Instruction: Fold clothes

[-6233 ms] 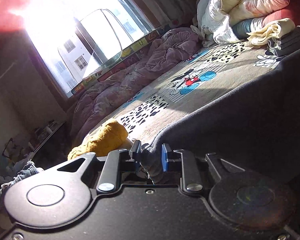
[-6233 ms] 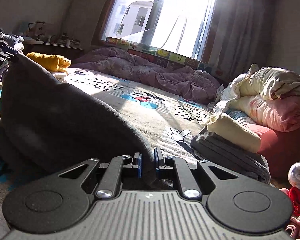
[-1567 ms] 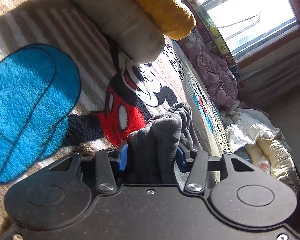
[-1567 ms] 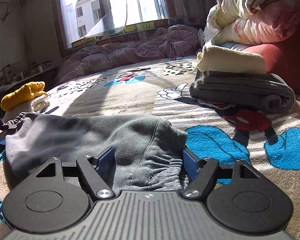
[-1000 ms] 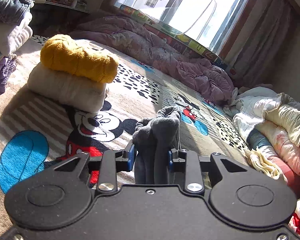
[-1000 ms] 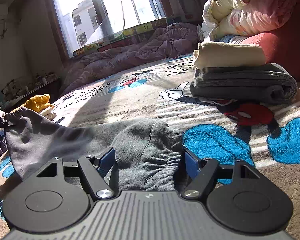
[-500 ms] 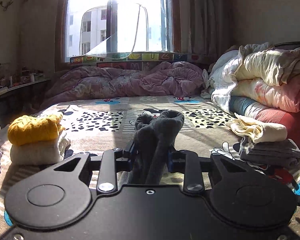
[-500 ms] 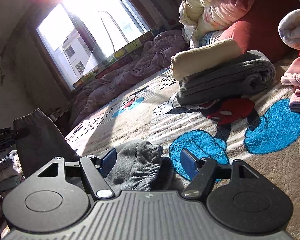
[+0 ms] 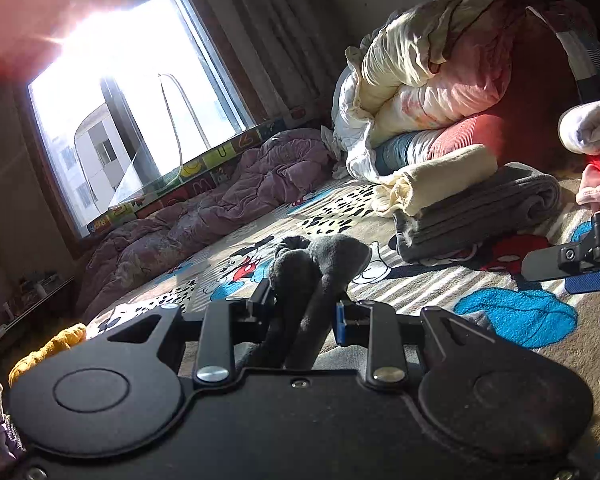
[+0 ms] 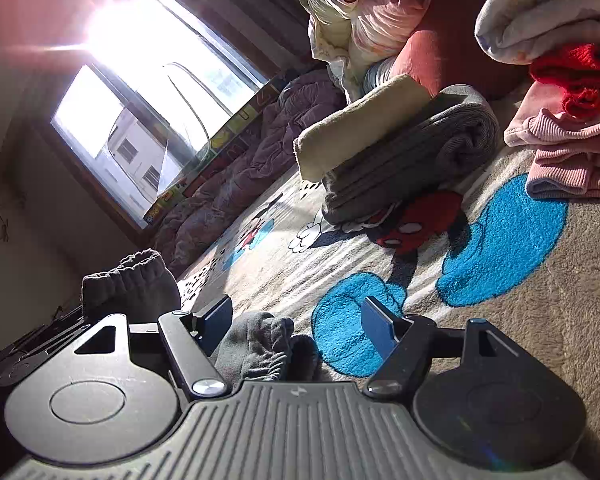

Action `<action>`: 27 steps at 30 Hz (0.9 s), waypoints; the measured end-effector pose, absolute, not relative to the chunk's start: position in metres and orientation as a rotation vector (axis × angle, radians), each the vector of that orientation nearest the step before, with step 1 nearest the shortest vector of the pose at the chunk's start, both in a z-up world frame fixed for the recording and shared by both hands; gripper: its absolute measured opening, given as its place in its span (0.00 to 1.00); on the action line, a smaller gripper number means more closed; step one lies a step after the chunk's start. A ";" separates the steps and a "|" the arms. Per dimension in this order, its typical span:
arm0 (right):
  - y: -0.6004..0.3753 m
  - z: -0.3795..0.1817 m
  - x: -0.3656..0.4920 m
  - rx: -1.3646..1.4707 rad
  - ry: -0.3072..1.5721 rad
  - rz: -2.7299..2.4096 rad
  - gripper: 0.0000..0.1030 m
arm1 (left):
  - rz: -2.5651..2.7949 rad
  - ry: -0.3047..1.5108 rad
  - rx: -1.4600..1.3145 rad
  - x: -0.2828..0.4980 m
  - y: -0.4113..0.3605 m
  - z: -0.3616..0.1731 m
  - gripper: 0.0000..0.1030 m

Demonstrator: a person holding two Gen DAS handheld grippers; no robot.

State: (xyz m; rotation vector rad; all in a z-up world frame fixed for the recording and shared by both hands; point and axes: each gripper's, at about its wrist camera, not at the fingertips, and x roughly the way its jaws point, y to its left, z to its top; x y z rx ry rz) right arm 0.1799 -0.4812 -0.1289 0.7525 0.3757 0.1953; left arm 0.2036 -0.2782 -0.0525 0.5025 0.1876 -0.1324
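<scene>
Left gripper clamped narrow on bunched end of dark grey garment, cloth standing up between blue pads. Right gripper spread wide, gripping nothing; elastic hem of same garment lies loose between its fingers on cartoon blanket. Other end rises at left near left gripper. Beyond: cream fold stacked on folded grey item; pink clothes near right. Yellow bundle far left. Purple quilt under window.
</scene>
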 end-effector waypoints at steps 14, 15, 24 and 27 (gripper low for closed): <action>-0.500 -0.135 0.176 0.810 0.355 0.154 0.69 | -0.396 0.224 0.787 0.173 -0.324 -0.115 0.44; -0.500 -0.135 0.177 0.809 0.354 0.148 0.70 | -0.433 0.218 0.770 0.169 -0.320 -0.111 0.53; -0.456 -0.103 0.171 0.507 0.221 0.145 0.56 | -0.443 0.241 0.455 0.151 -0.231 -0.045 0.34; -0.413 -0.084 0.169 0.296 0.152 0.247 0.42 | -0.342 0.292 0.324 0.178 -0.196 -0.035 0.31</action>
